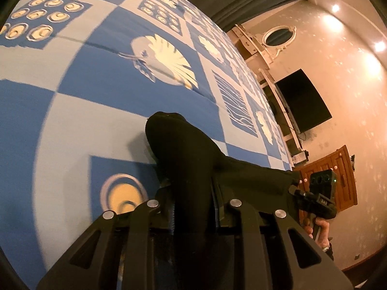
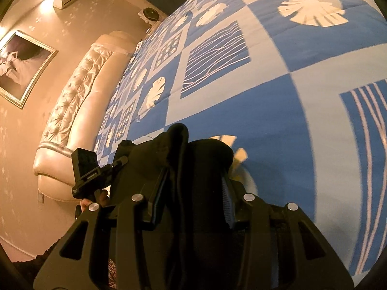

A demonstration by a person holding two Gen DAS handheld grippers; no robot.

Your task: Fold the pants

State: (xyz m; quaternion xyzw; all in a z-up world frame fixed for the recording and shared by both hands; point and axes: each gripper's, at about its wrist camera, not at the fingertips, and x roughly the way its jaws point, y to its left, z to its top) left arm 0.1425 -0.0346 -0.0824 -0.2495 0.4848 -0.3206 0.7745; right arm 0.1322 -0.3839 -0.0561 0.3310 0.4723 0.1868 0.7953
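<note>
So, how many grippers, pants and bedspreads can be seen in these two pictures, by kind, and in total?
Grippers: 2, left gripper and right gripper
Pants: 1, black pants
Bedspreads: 1, blue patterned bedspread
Total: 4

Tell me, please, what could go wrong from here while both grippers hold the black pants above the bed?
1. The pants are bunched thickly inside the left gripper, so a fold might come out uneven.
2. The right gripper also clamps a thick wad; layers could slip free.
3. Both views show motion blur on the bedspread, so fast swinging may loosen either hold.
</note>
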